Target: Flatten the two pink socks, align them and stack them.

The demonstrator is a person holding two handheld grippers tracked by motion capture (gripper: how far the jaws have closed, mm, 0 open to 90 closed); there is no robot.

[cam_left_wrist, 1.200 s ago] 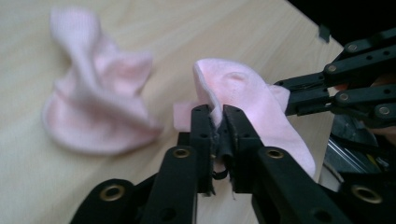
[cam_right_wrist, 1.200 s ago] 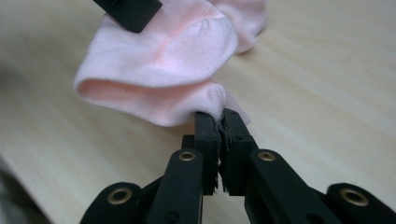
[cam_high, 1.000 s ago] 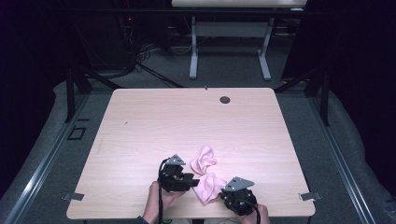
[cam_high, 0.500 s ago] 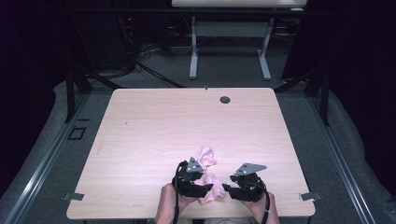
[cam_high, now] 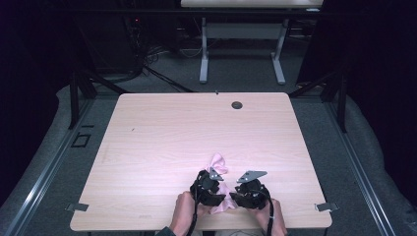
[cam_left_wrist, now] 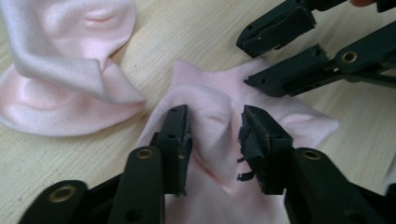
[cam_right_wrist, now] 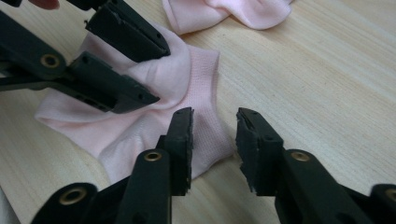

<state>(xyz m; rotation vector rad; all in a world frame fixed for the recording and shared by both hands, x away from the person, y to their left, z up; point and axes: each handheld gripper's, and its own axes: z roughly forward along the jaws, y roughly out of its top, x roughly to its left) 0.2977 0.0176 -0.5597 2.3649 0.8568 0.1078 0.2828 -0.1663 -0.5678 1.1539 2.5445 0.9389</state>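
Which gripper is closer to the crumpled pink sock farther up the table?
Left. The left gripper sits just below the crumpled sock; the right gripper is farther off to its side.

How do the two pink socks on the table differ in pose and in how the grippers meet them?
The near sock lies mostly flat, with a fold raised between the jaws of the left gripper; the far sock is crumpled and folded over itself. The right gripper sits at the near sock's edge, while no jaws touch the far sock. Both are pale pink knit and rest on the wooden table.
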